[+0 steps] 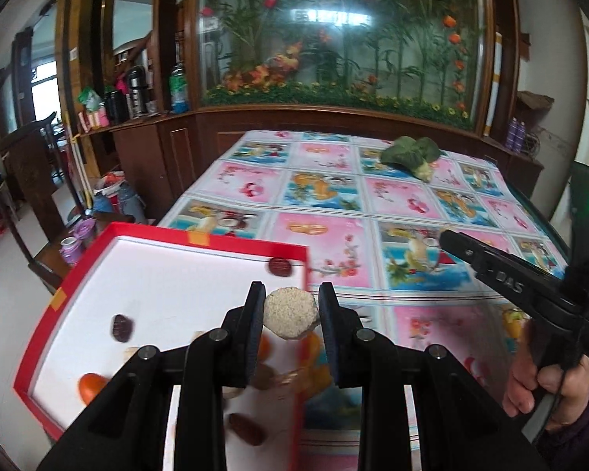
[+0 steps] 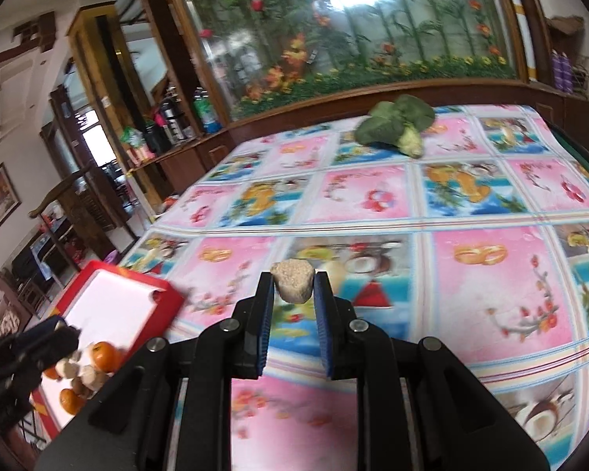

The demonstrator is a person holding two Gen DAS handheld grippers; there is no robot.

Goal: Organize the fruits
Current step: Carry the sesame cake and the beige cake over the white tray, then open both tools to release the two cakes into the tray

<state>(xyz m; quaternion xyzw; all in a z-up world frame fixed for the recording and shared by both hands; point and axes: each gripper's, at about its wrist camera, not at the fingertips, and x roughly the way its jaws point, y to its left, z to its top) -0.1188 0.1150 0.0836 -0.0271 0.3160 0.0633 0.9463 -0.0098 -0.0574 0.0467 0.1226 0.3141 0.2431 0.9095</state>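
Claws [image 1: 292, 300] [image 2: 293, 284] are each gripping a sesame ball [image 1: 290, 313] [image 2: 293, 280]; I am holding both clear of the tray [image 1: 200, 240] for sorting.

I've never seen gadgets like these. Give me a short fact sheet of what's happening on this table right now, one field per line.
Left gripper: shut on a pale grainy round piece, above the tray's edge
Right gripper: shut on a pale grainy chunk, above the tablecloth
Red tray: white inside, holds oranges, dark red dates and pale pieces
Leafy green vegetable: lies alone at the far end
Tablecloth: pink and blue fruit pictures
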